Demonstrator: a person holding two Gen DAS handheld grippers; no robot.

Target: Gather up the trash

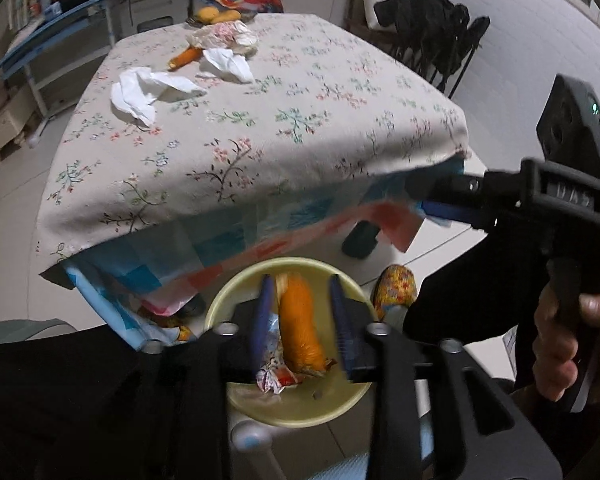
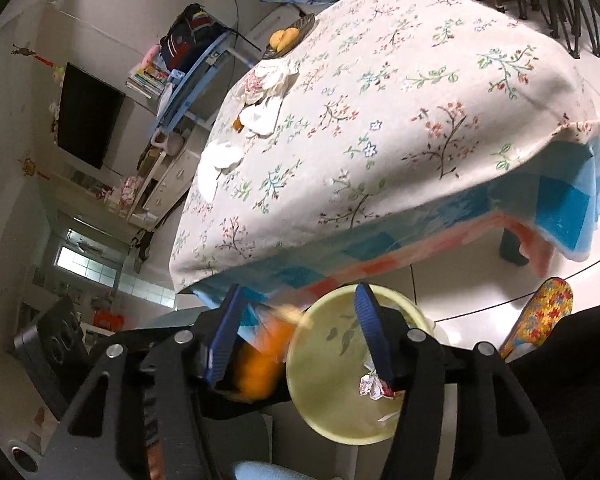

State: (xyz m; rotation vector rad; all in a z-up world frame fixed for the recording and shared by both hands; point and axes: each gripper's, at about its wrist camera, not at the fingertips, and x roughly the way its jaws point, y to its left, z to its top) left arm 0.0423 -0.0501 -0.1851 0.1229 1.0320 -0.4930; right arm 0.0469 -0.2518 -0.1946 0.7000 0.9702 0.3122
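Left gripper [image 1: 300, 320] spread, orange peel [image 1: 300, 328] loose between its fingers over the bin [image 1: 220, 304]; light, limp, pinch mid-length; right gripper [image 2: 300, 336] spread, empty.

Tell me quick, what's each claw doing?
Left claw: open over the yellow bowl, orange peel between its fingers, not squeezed.
Right claw: open, holding nothing.
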